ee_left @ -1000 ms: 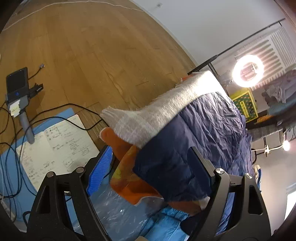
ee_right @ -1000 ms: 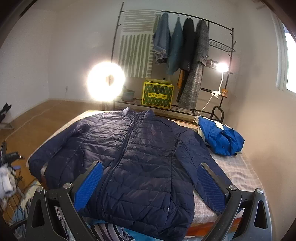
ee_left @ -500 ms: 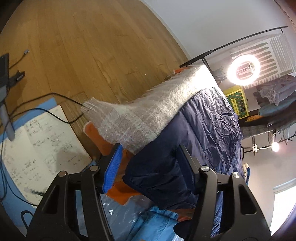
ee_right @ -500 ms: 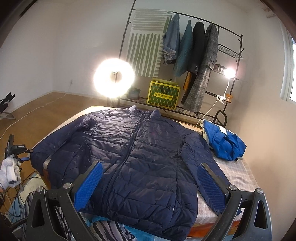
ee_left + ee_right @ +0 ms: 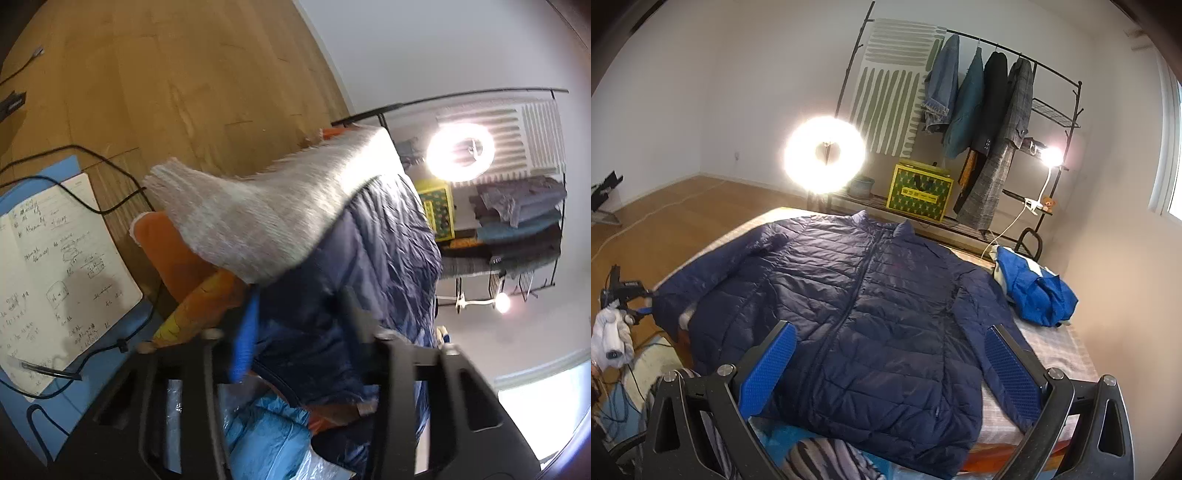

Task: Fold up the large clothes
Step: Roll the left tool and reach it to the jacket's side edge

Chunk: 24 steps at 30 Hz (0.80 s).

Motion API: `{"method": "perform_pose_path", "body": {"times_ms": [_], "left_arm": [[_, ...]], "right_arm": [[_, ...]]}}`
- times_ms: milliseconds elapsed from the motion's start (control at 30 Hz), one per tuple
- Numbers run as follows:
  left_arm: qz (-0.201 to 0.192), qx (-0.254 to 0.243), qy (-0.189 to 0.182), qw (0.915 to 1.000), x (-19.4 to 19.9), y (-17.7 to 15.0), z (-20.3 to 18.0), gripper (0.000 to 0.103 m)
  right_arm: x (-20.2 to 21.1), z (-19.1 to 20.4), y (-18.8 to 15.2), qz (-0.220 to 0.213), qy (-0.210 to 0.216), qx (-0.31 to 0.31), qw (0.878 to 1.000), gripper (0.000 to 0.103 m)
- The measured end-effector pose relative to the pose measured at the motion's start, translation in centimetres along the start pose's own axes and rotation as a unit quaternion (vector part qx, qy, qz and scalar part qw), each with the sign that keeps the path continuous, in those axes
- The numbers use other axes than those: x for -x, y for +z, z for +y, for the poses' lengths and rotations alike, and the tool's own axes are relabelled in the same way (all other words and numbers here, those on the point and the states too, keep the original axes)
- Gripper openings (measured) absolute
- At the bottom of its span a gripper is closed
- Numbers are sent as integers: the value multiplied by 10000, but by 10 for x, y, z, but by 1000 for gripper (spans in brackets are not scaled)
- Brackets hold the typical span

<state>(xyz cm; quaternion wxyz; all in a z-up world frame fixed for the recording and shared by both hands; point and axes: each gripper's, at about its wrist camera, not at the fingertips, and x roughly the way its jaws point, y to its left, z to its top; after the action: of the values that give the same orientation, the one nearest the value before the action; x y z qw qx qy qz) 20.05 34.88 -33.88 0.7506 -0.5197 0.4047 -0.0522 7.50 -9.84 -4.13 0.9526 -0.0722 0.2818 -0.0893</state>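
While the navy puffer jacket [image 5: 857, 314] lies spread face up and zipped across the bed [image 5: 1067, 354], filling the centre of the right wrist view, no fold is yet made. Its one sleeve runs to the left edge of the frame and hangs over the bed's side; the other lies along the body toward the lower right.

The left gripper [image 5: 299, 332], low in the centre of its own view, has its fingers on either side of the hanging sleeve cuff [image 5: 314, 354]. That frame is blurred, and I cannot tell whether the fingers have pinched the fabric or merely bracket it. The right gripper [image 5: 886, 369] is spread wide, holding nothing, poised above the hem at the bottom of its frame.

Judgement: the step in hand is securing the overhanging sleeve for a first fold across the chest. To do it well, the grip should take both layers of the cuff, not the grey woven blanket [image 5: 258, 221] beneath. The padded fabric will likely slide and spring back, so the sleeve should be carried flat. A blue garment [image 5: 1034, 291] at the right of the frame lies clear of the fold.
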Motion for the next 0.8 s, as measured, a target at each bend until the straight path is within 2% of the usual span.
{"method": "perform_pose_path", "body": {"times_ms": [33, 67, 100, 433, 600, 800], "left_arm": [[13, -96, 66, 9999, 3, 0, -6, 24], [17, -184, 86, 9998, 5, -1, -11, 13], [6, -252, 111, 9996, 7, -1, -14, 9], [-202, -774, 131, 9967, 41, -5, -78, 5], [-247, -955, 90, 9951, 46, -6, -122, 4], [-302, -1323, 84, 9907, 43, -17, -189, 2]], "right_arm": [[0, 1, 1, -3, 42, -34, 10000, 103], [0, 1, 1, -5, 65, -48, 10000, 103], [0, 2, 1, -9, 92, -55, 9999, 103], [10, 11, 4, -230, 359, 55, 9991, 103], [16, 4, 10, -539, 466, -14, 9975, 101], [19, -18, 13, -734, 909, -359, 9925, 89]]}}
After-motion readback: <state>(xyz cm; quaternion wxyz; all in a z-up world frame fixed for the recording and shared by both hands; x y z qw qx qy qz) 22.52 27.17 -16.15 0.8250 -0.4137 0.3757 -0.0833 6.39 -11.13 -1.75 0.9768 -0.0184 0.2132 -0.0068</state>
